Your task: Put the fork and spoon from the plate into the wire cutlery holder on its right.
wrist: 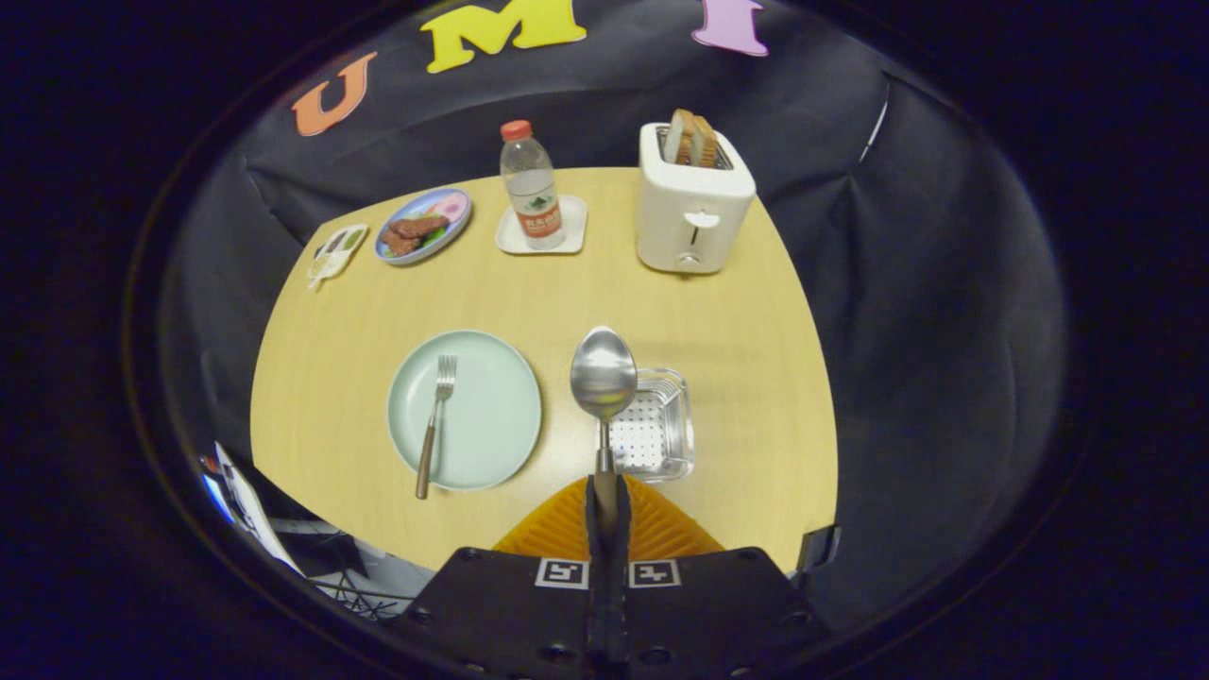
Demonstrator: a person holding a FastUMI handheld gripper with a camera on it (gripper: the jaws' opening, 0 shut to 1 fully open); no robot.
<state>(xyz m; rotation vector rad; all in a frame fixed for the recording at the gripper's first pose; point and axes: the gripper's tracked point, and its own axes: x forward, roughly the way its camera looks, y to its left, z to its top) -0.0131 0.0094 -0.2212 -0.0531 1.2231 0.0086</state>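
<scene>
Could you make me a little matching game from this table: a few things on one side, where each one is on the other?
Things:
1. spoon
2. fork
3. bread
4. bottle

Places:
A. on the small white tray
B. clamped in the gripper, over the wire holder
C. in the toaster
D. on the green plate

Pairs: 1-B, 2-D, 3-C, 4-A

The tool (605, 491) has both fingers (567, 524) pressed together on the spoon (604, 378) handle.
</scene>
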